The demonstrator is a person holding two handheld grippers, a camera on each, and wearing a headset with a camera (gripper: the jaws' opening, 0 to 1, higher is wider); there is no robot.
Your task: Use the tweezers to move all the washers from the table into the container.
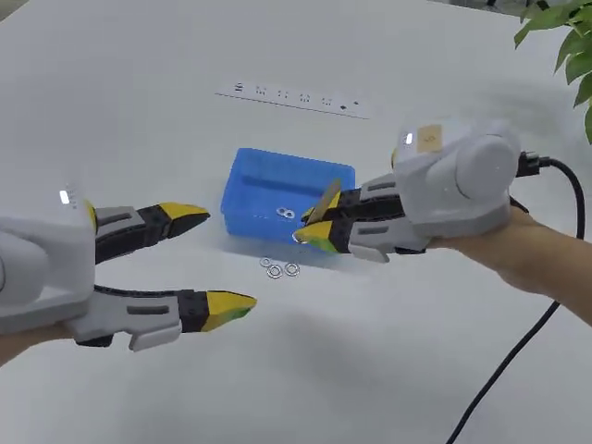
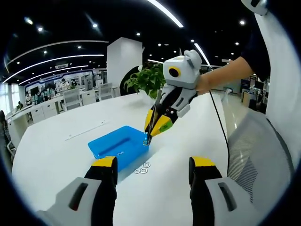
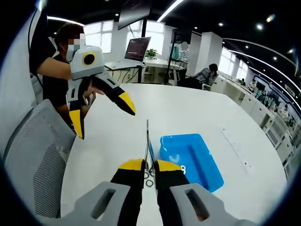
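now clenching tweezers (image 1: 324, 202) in right hand-held gripper (image 1: 310, 236), w/ left hand-held gripper (image 1: 222, 260) released; nip washers (image 1: 279, 269) at rim: prob light, slick.

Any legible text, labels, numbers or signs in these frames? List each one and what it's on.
No text is legible in any view.
Power strip on the table: dark marks, too small to read.
Tan sticker on the right gripper: blurred, unreadable.
Monitor in the background: lines on the screen, too blurred to read.
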